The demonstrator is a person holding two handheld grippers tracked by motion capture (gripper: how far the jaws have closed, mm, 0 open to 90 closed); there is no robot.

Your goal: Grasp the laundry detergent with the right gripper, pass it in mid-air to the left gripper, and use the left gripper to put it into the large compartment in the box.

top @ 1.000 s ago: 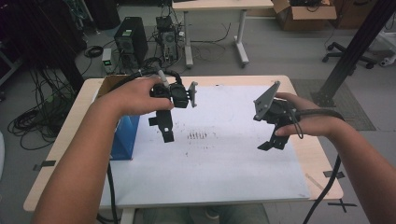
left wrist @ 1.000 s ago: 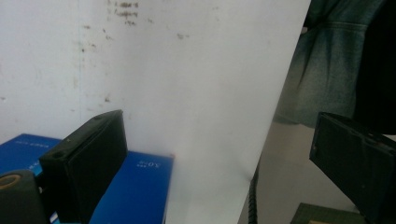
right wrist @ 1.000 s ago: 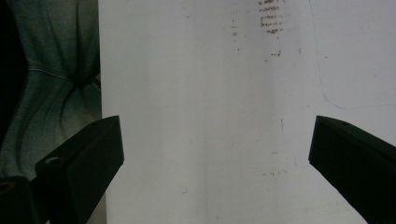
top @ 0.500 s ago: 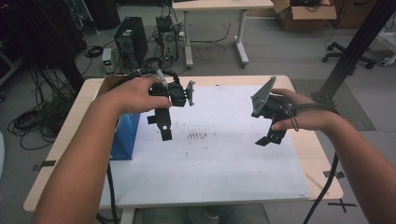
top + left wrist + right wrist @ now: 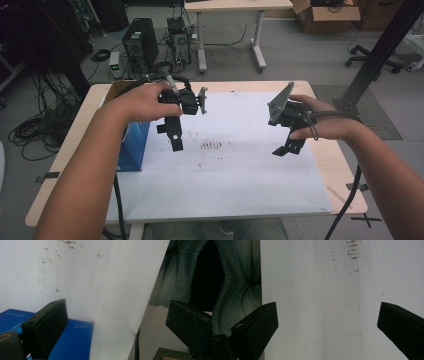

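Flat blue cardboard box at far left of light wooden counter, just left of and below left gripper, partly under left forearm. In left gripper view, same blue box low between the jaws, white print on top, touching edge of white stained sheet.

Left gripper held above white stained sheet, jaws pointing down, spread wide with nothing between. Gripped by left hand, black cable trailing back toward counter edge. In left gripper view, left gripper jaws well apart, sheet and blue box beneath, denim-clad leg past sheet edge at right.

Cluster of small brown marks on sheet, between the two grippers, right of left gripper, left of right gripper.

Right gripper held over right part of sheet, tilted, grey three-cornered plate on top, right hand wrapped around body. Jaws spread, pinching nothing. In right gripper view, right gripper jaws far apart over bare white sheet, brown marks ahead near top, faint blue pen line at right, denim fabric at left beyond sheet edge.

Both grippers off the surface, well apart from each other.
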